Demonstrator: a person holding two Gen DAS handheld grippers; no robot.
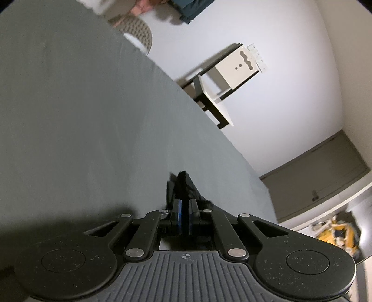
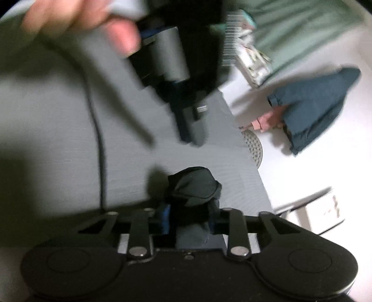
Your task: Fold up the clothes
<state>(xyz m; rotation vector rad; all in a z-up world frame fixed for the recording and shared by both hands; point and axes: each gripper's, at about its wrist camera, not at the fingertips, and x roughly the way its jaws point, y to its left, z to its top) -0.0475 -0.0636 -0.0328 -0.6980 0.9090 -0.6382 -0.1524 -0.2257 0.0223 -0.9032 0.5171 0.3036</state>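
Observation:
A black garment [image 1: 186, 183] pokes out from between the two fingers of my left gripper [image 1: 185, 203], which is shut on it just above a grey sheet [image 1: 81, 104]. In the right wrist view a bunched dark garment [image 2: 194, 184] sits between the blue-padded fingers of my right gripper [image 2: 189, 210], which is shut on the wad. Ahead of it, blurred, the left gripper [image 2: 190, 136] points down at the grey sheet [image 2: 58, 104], held by a person's hand [image 2: 76, 21]. A thin black cable [image 2: 101, 151] hangs down at the left.
The sheet's edge runs diagonally, with white floor beyond it. On the floor lie a teal garment [image 2: 313, 104] and a pink item [image 2: 265, 120]. A round perforated stool [image 2: 254, 144] stands at the edge, and a white side table [image 1: 232, 76] stands farther off.

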